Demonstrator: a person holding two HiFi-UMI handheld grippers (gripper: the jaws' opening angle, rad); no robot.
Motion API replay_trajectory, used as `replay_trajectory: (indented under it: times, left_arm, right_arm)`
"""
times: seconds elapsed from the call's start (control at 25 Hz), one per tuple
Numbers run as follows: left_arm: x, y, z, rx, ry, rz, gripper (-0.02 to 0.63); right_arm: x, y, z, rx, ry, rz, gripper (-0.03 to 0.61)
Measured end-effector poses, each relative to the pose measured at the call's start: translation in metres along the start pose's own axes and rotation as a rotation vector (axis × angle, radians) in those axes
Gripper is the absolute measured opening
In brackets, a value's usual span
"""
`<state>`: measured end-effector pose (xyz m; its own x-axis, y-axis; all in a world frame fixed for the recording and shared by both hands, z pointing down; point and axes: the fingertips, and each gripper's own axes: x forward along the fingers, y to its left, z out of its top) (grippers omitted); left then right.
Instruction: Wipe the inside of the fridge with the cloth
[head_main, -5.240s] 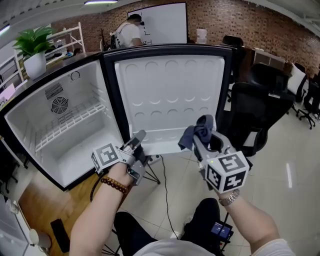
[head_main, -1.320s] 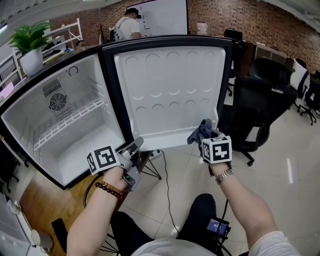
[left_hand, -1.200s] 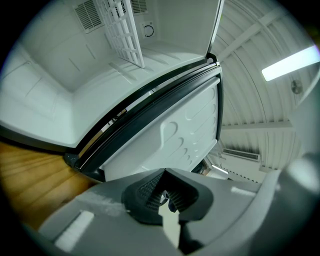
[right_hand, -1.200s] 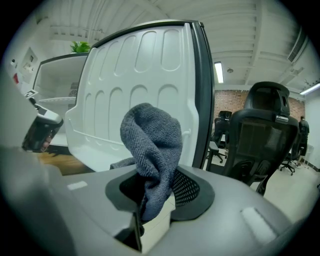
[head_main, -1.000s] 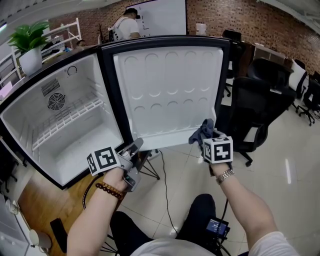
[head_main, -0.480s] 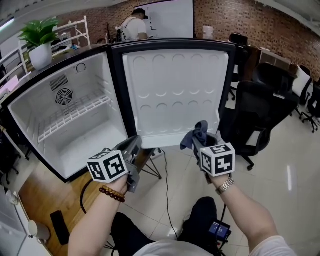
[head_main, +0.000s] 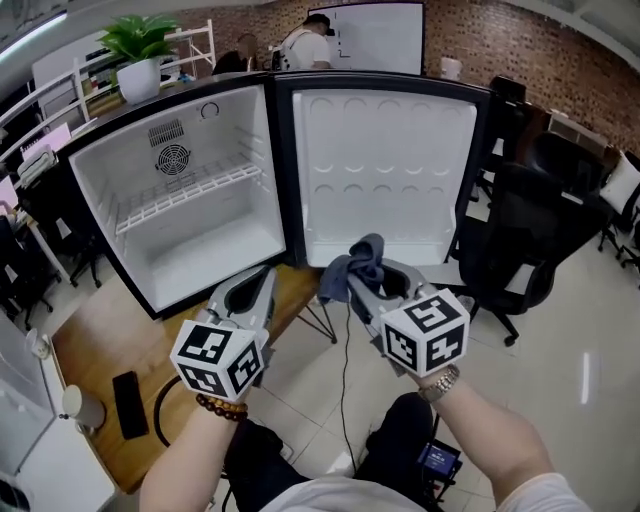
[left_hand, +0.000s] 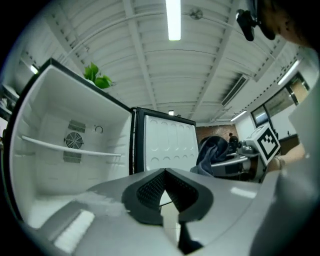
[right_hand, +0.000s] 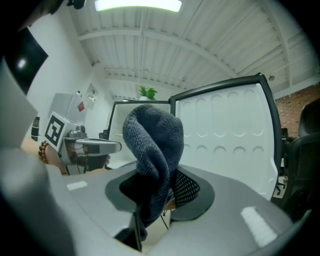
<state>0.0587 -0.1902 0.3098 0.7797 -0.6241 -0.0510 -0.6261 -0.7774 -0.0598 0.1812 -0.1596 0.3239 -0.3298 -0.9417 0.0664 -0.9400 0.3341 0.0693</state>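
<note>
Pinching bunched dark-blue cloth in right gripper jaws, low in front of open fridge door, outside the fridge. Holding left gripper beside it with jaws pressed together, empty, near fridge's bottom front edge.

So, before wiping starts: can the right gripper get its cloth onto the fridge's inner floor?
Probably yes: the door stands wide open and the floor below the wire shelf is bare. The right gripper with the cloth must swing left past the left gripper.
</note>
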Motion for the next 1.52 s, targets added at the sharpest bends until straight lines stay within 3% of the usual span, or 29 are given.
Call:
replay_trajectory:
  times: [0.32, 0.72, 1.52]
  left_arm:
    - [-0.071, -0.005, 0.003, 0.031, 0.014, 0.062, 0.006]
    - [-0.145, -0.016, -0.001, 0.07, 0.04, 0.125, 0.006]
    - [-0.154, -0.03, -0.005, 0.061, 0.038, 0.124, 0.006]
  right_arm:
    - [-0.01, 0.084, 0.01, -0.003, -0.047, 0.132, 0.123]
    - [-0.028, 0.158, 0.005, 0.006, -0.054, 0.213, 0.124]
    - [-0.039, 0.175, 0.011, -0.009, -0.053, 0.235, 0.124]
